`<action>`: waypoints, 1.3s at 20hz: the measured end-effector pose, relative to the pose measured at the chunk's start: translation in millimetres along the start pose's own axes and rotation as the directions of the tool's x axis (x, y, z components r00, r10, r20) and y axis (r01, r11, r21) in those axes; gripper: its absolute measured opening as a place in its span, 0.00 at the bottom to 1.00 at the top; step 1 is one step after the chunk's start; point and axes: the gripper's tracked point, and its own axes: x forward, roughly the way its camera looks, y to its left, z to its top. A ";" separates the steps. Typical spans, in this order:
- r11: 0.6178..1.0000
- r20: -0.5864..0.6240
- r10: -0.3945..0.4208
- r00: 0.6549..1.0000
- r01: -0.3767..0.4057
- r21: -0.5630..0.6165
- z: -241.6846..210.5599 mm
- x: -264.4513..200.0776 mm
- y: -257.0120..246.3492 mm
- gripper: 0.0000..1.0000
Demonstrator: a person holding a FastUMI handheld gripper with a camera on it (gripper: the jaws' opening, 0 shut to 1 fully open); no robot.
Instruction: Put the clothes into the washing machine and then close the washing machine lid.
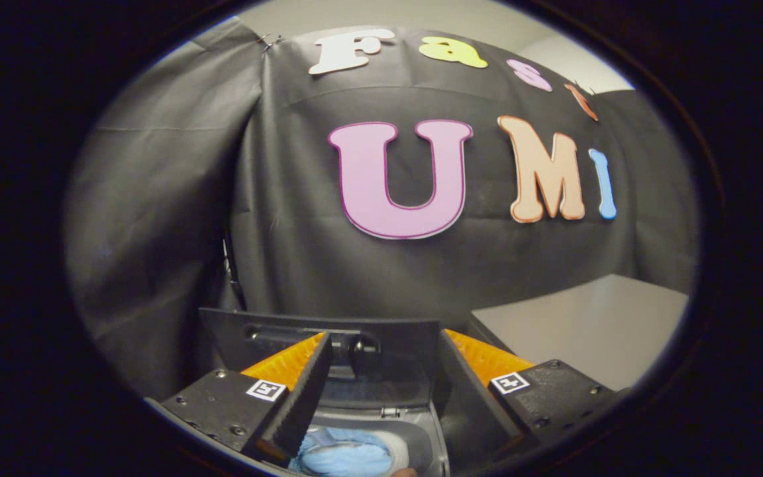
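Observation:
My gripper [385,339] is open, its fingers spread wide with nothing between them. It hovers over the washing machine's top opening [433,440]. Light blue clothes [345,456] lie inside the tub, low down between the fingers and close to the left one. The machine's dark lid [236,338] stands upright just beyond the fingertips, and a handle recess shows on its inner face. The rest of the machine's body is hidden below the fingers.
A grey tabletop [587,324] lies to the right of the machine, beyond the right finger. The black cloth wall [176,218] hangs close behind the lid and wraps around to the left.

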 end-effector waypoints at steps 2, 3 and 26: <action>0.998 0.025 0.035 0.999 -0.037 0.059 7.9 25.6 25.1 0.97; 0.994 0.038 0.059 0.998 -0.063 0.092 12.5 37.1 38.2 0.97; 0.999 0.053 0.027 0.998 -0.029 0.033 -20.2 133.7 57.0 0.96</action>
